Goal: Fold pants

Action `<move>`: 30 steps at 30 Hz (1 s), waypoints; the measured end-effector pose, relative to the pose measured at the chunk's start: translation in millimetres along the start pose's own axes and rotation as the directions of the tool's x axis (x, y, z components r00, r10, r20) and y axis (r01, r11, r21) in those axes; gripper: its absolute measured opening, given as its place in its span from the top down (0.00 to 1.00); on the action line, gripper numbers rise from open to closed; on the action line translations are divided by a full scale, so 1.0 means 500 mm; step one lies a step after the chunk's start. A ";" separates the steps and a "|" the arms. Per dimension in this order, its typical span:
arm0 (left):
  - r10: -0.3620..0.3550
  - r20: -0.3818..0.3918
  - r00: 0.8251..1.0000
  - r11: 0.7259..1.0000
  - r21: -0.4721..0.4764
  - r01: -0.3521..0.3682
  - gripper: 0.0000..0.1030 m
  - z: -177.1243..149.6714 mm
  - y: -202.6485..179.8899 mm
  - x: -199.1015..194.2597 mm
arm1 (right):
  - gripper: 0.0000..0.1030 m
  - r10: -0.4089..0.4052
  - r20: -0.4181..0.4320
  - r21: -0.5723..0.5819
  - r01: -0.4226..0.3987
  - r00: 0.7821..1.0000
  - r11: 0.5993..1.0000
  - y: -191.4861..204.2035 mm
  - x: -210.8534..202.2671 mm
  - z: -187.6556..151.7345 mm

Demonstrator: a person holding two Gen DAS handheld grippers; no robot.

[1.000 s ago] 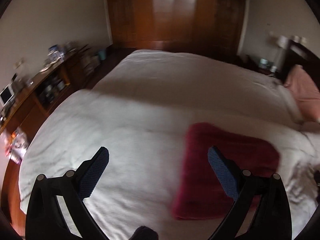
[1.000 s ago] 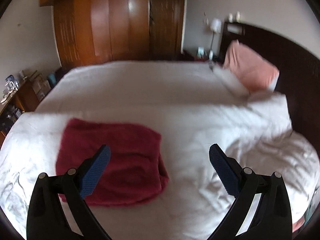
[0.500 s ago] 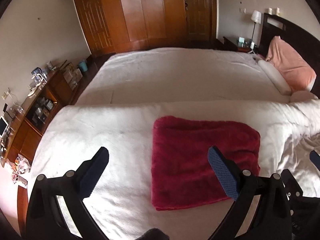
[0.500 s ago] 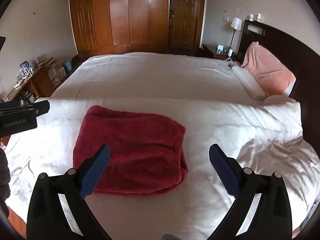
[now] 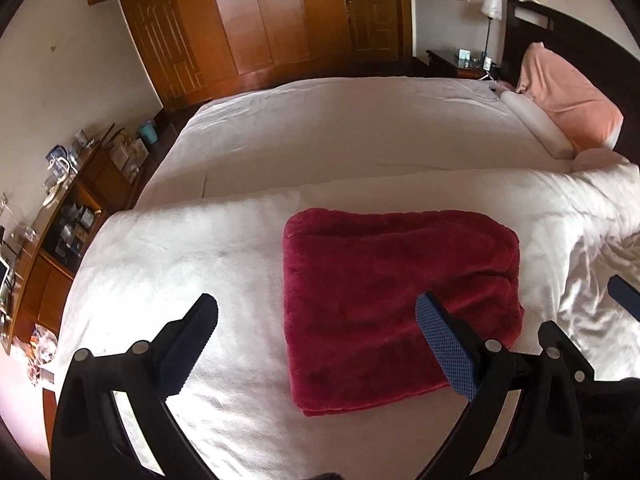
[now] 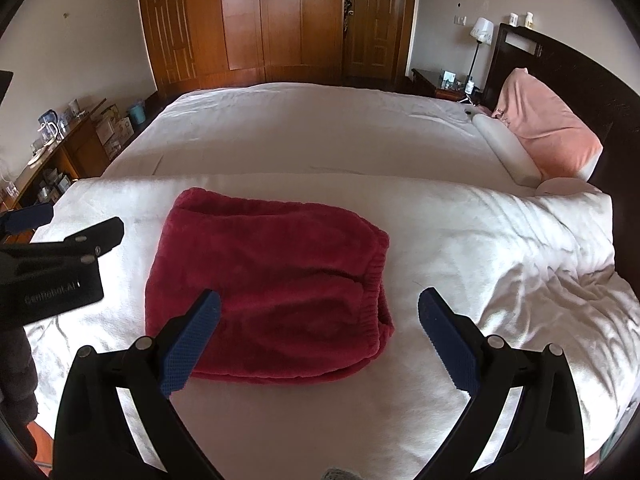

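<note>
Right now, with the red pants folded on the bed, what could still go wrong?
1. The red pants are thick and fluffy, and the layers at the waistband side look loose, so the fold might spring open.
2. The right claw and left claw are both open close above the pants; a careless move could snag the fabric.
3. The white duvet is wrinkled, so the stack may tilt.

faint, unreadable lettering on left claw (image 6: 60, 240) body

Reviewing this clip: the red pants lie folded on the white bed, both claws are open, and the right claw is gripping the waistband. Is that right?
Not quite. The right claw grips nothing: in the right wrist view its fingers hang open above the red pants, clear of the waistband. The rest holds: the pants lie folded on the white bed, and the left claw is open too.
</note>
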State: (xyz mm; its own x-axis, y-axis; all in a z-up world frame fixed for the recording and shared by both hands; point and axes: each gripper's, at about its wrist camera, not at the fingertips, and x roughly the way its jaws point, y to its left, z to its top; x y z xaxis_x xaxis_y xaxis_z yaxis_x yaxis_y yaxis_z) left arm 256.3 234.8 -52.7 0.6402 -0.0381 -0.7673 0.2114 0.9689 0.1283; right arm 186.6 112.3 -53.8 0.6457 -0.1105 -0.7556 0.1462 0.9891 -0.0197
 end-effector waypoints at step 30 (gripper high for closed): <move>0.004 -0.077 0.997 0.999 -0.041 -0.008 0.05 -0.029 0.035 0.012 | 0.03 0.004 -0.020 -0.014 -0.005 1.000 1.000 0.025 -0.011 -0.007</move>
State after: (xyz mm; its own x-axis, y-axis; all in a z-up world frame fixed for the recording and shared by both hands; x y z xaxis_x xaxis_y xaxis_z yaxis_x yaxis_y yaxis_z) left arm 253.0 255.2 -64.1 0.5824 -0.0148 -0.8128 0.1758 0.9785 0.1081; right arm 182.2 125.4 -52.4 0.6312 -0.1042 -0.7686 0.1327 0.9908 -0.0254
